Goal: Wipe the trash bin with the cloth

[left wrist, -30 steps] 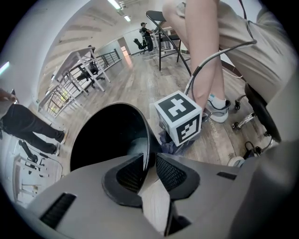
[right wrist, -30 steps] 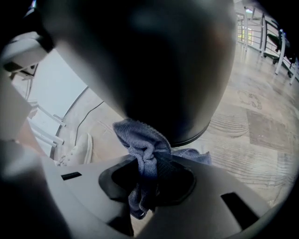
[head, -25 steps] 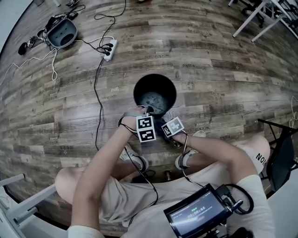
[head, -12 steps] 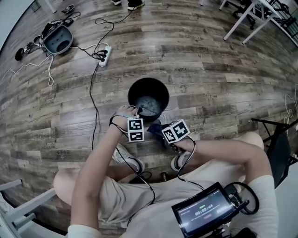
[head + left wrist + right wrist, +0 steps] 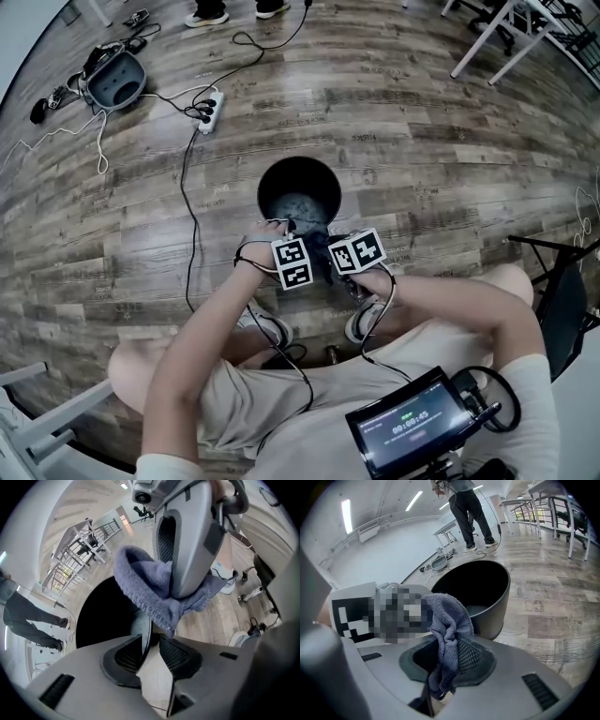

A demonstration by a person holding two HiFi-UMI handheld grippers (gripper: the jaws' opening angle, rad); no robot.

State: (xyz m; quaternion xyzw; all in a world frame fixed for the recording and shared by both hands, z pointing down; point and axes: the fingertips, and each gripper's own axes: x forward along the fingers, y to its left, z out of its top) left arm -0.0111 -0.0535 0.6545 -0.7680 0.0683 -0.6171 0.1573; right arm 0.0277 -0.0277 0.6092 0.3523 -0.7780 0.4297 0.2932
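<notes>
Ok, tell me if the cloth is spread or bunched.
Bunched: the cloth hangs crumpled, pinched in the right claw.

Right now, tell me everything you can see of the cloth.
The cloth is blue-grey with a knitted, terry-like weave, bunched into folds. The right gripper has its jaws shut on its middle, so a crumpled end stands above them and another hangs below. It is held at the near rim of the black trash bin; contact is unclear.

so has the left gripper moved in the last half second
Yes. Against the bin, unmoved in the head view, the left gripper shifted right along the near rim, toward the right gripper.
</notes>
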